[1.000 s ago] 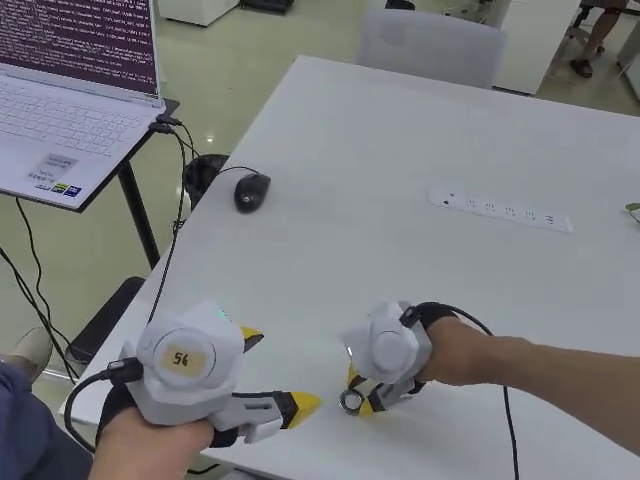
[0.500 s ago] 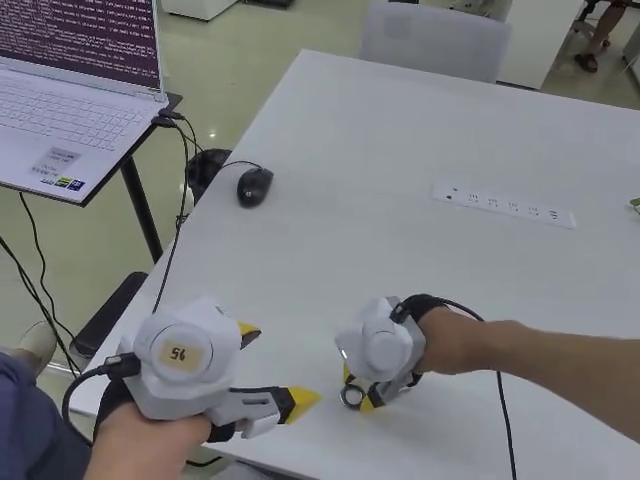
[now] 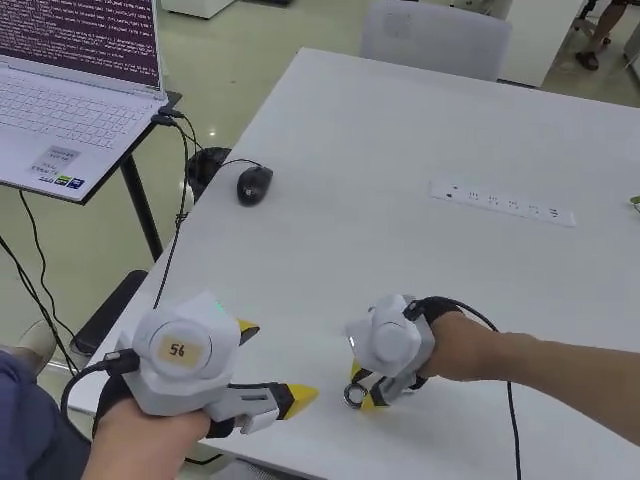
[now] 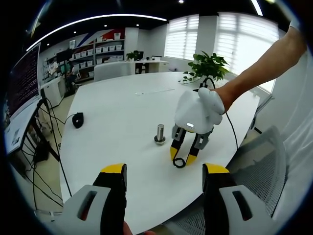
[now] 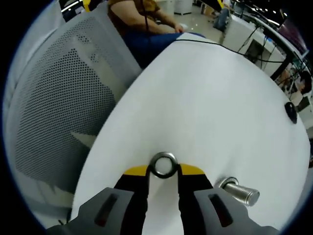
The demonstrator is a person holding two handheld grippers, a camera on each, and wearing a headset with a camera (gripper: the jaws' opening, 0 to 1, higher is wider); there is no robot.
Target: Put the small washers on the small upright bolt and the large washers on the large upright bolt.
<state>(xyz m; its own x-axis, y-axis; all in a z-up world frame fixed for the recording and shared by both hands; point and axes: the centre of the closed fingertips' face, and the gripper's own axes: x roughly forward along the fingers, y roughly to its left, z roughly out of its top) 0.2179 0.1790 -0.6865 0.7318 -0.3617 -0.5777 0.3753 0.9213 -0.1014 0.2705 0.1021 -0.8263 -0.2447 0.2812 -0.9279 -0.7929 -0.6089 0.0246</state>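
Head view, item 1: the right gripper (image 3: 358,395) is pointing down at the white table (image 3: 400,150) near its front edge, with a person's hand (image 3: 455,345) holding it. Its yellow-tipped jaws are closing on a metal washer (image 3: 353,397) and pinching the ring between the tips. Whether the ring is touching the tabletop cannot be told.

Item 2: the left gripper (image 3: 275,365) is sitting at the table's near left corner. Its jaws are standing spread apart with nothing between them.

Left gripper view, item 3: a bolt (image 4: 160,133) is standing upright on the table, just beside the right gripper and apart from the washer. Whether it is the small or the large one cannot be told.

Right gripper view, item 4: the washer is facing the camera flat-on between the two tips, and the bolt is showing near the right-hand jaw.

Head view, surroundings: a black mouse (image 3: 253,186) is lying near the left edge, a white power strip (image 3: 503,208) is lying farther back to the right, an open laptop (image 3: 70,90) is resting on a side stand, and a grey chair (image 3: 430,40) is standing at the far end.
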